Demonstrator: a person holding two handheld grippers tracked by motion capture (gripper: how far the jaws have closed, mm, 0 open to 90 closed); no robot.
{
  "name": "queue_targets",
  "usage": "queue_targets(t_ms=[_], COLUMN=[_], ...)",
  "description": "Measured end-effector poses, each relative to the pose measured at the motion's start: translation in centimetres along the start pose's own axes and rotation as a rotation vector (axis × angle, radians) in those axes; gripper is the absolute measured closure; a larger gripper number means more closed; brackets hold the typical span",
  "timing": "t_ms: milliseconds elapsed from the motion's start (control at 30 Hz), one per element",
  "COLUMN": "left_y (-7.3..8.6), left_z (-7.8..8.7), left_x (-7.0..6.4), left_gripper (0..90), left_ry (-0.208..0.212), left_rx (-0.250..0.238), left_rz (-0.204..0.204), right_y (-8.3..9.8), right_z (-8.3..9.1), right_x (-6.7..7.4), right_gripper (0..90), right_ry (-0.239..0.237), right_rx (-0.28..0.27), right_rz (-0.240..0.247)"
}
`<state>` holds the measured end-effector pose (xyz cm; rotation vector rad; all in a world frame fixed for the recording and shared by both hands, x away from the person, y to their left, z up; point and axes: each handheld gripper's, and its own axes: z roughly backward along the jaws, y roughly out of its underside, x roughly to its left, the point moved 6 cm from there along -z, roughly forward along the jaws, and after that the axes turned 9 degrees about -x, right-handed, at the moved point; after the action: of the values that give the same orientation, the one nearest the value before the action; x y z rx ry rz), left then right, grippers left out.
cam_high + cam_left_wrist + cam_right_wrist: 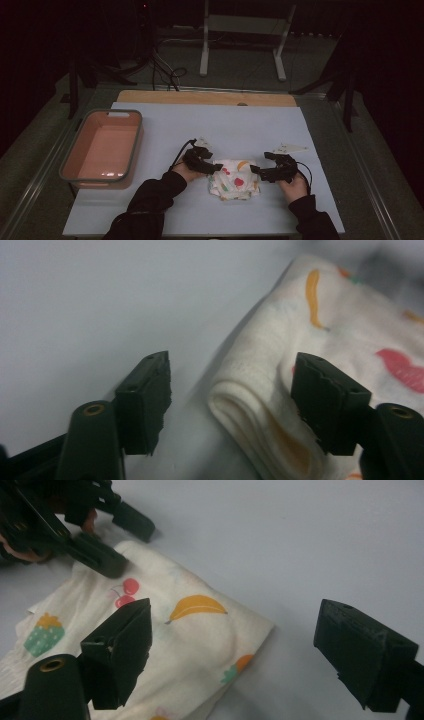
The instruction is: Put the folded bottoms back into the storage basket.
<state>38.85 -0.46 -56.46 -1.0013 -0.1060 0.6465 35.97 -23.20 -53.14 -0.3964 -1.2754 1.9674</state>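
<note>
So there's a folded white cloth [234,185] with a fruit print sitting on the pale blue desk [225,130], toward the 6 o'clock edge in the high view and a bit right of centre. It's folded into a small chunky square, with the layers stacked up at one edge, which the left gripper view shows nicely [260,430]. The print has a banana, cherries, a cupcake and some red blobs.

The left tongs [216,168] are at the cloth's 9 o'clock side. The jaws are parted, with the folded corner of the cloth sitting between them; one jaw is out over bare desk and the other is over the cloth's top. The pads aren't pressing on the cloth as far as I can see, so it isn't gripped.

The right tongs [255,171] come in from the 3 o'clock side, and the jaws are spread wide. In the right gripper view [235,655] one jaw hangs over the printed top of the cloth and the other over bare desk past the cloth's corner. Nothing is pinched there either.

Over at 9 o'clock on the desk there's a pinkish bin [80,155] with a grey rim, well apart from the cloth. A person's hands in dark sleeves [150,200] hold both tools.
</note>
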Motion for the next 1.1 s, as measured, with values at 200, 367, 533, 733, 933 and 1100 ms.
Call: queue_targets(t_ms=[200, 367, 533, 733, 933, 1100], left_y=[0.2, 0.4, 0.4, 0.4, 0.3, 0.3], left_z=[-0.1, -0.1, -0.1, -0.1, -0.1, -0.1], left_x=[-0.3, -0.8, -1.2, -1.5, -1.8, -2.1], left_gripper=[44.7, 48.9, 57.3, 65.3, 74.7, 80.5], left_ry=[-0.049, -0.069, -0.061, -0.058, -0.039, -0.045], left_rx=[0.027, 0.037, 0.039, 0.055, 0.063, 0.072], left_rz=[-0.054, -0.07, -0.062, -0.045, -0.03, -0.037], right_y=[0.1, 0.1, 0.1, 0.1, 0.2, 0.4], right_z=[0.1, 0.3, 0.4, 0.3, 0.1, 0.0], right_x=[0.0, 0.0, -0.2, -0.1, 0.0, 0.0], right_gripper=[16.0, 16.0, 16.0, 16.0, 15.9, 15.6], right_ry=[0.002, 0.002, 0.012, 0.005, 0.003, 0.007], right_rx=[0.003, 0.001, 0.001, -0.003, 0.006, 0.012], right_rz=[0.0, 0.0, -0.002, -0.003, -0.003, -0.009])
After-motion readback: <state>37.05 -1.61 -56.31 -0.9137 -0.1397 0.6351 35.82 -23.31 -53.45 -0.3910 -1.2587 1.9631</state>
